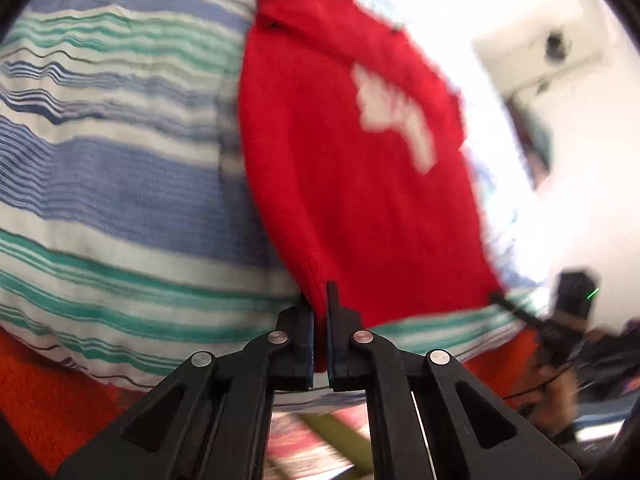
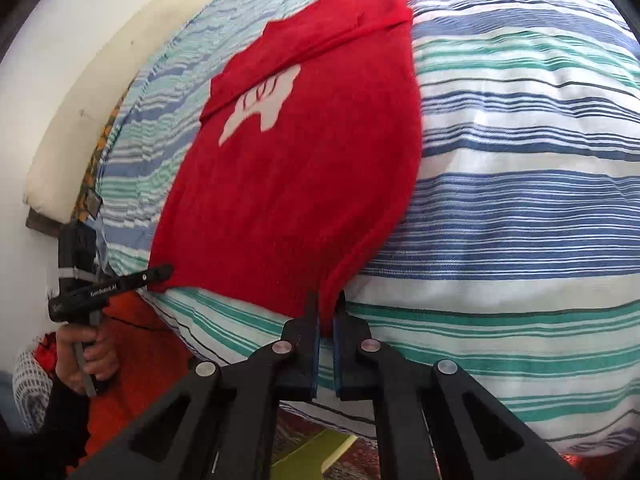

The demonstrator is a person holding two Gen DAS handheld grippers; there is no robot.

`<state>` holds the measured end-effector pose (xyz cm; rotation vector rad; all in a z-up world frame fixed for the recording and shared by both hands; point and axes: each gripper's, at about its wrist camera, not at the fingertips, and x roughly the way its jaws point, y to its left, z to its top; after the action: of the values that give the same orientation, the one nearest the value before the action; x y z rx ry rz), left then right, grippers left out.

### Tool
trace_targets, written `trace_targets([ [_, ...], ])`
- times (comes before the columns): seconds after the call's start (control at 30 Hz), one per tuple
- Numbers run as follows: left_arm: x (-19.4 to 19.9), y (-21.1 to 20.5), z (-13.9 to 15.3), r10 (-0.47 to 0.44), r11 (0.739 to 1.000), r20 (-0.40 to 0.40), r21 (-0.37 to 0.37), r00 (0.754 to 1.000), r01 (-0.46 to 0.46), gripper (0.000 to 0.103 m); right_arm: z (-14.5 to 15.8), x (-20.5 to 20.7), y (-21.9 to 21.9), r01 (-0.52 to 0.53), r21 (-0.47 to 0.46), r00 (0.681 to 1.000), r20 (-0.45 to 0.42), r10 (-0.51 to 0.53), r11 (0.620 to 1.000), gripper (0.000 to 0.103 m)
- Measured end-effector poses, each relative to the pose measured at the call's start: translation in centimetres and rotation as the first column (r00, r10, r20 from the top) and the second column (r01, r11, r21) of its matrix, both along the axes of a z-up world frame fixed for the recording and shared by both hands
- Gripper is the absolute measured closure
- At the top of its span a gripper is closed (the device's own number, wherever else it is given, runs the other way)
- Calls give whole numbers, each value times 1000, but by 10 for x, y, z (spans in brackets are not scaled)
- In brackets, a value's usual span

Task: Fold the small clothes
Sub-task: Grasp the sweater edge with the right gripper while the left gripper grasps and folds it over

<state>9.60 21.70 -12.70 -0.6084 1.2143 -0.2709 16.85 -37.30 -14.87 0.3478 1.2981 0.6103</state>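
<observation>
A small red knit sweater [image 1: 344, 168] with a white motif lies spread on a striped bed sheet [image 1: 112, 176]; it also shows in the right wrist view [image 2: 288, 184]. My left gripper [image 1: 319, 300] is shut on the sweater's near bottom corner on its left side. My right gripper [image 2: 326, 308] is shut on the other bottom corner. Each gripper shows in the other's view: the right one [image 1: 504, 302] at the hem's right end, the left one [image 2: 160, 272] at the hem's left end.
The sheet [image 2: 520, 200] has blue, green and white stripes and covers a mattress. A white pillow [image 2: 92, 92] lies at the far left by the wall. An orange blanket [image 1: 48, 396] hangs below the near bed edge. A patterned floor mat [image 2: 320, 456] lies below.
</observation>
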Motion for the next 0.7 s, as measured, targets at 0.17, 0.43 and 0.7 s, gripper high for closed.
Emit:
trace_targets([
  [0.17,59,25,44,85,991,116,-109,990,-73,101,32,27,-1,59,78,991,116,-68,995,98],
  [0.43,244,20,62,116,992,188,22,975,-123,101,56,195,31,135,91,957,245,-154,987,98],
  [0.7,365,32,6,256,945,95,186,962,-270,84,26,344,78,213,4,931,301,-205,977,84],
])
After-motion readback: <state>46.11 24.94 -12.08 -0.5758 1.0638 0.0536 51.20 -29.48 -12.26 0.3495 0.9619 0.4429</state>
